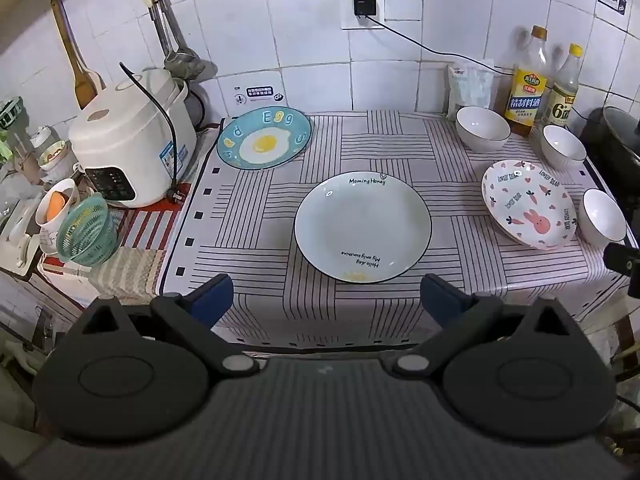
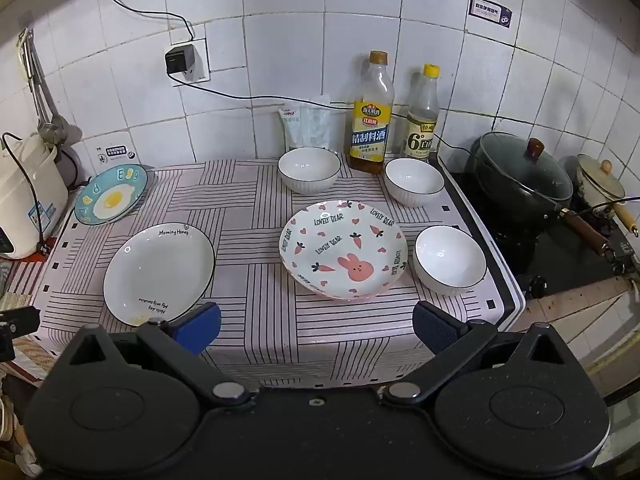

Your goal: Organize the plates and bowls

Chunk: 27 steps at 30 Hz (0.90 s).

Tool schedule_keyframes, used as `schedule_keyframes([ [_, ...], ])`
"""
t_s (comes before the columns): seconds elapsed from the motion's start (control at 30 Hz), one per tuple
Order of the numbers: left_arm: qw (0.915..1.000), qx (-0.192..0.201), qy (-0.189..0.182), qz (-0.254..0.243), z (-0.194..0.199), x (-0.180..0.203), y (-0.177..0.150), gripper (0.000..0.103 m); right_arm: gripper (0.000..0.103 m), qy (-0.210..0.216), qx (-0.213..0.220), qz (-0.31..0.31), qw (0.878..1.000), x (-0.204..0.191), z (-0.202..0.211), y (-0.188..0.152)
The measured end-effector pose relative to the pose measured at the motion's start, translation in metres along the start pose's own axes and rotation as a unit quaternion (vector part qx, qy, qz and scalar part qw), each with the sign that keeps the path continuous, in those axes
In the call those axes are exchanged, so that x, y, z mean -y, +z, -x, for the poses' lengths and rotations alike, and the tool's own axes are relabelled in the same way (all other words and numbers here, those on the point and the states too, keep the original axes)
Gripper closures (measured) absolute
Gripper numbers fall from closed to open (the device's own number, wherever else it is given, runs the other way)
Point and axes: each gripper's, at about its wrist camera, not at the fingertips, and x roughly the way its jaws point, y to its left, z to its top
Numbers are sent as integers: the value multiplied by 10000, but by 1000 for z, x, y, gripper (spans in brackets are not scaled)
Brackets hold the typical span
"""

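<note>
A white "Morning Honey" plate [image 1: 362,226] [image 2: 158,272] lies mid-table. A blue fried-egg plate [image 1: 264,138] [image 2: 111,199] lies at the back left. A pink rabbit plate [image 1: 528,204] [image 2: 343,249] lies on the right, with three white bowls around it: back [image 1: 482,128] [image 2: 309,170], back right [image 1: 563,147] [image 2: 414,187], and right [image 1: 603,216] [image 2: 449,260]. My left gripper [image 1: 326,300] is open and empty, just short of the white plate. My right gripper [image 2: 316,326] is open and empty, in front of the rabbit plate.
A striped cloth covers the table [image 1: 248,216]. A white rice cooker [image 1: 128,140] and a green basket [image 1: 86,232] stand at the left. Two bottles [image 2: 370,116] and a bag [image 2: 306,124] stand by the tiled wall. A lidded pot [image 2: 520,180] sits on the stove at the right.
</note>
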Motion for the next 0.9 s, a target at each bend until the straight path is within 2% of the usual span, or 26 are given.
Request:
schedule_keyframes([
  [0.27,9999,-15,81,-124,3,-1,-6,2,0,-32,-21,-51,10000,2,-2,3],
  [0.3,9999,-2,84,-148,4,0,-7,2,0,-6,-5,-79,10000,11,4,5],
  [0.4,9998,-29,5,-192,5,5,-6,2,0,16,59,-124,9999,15,9,14],
  [0.43,9998,-34,-38,-197,6,6,-6,2,0,-12,136,-128,9998,11,10,6],
  [0.57,9996,-47,-52,-276,9,10,-7,4,0,-10,170,-139,9998,13,11,6],
  [0.9,9998,-44,-91,-161,15,19,-10,3,0,-59,252,-63,9996,16,16,2],
])
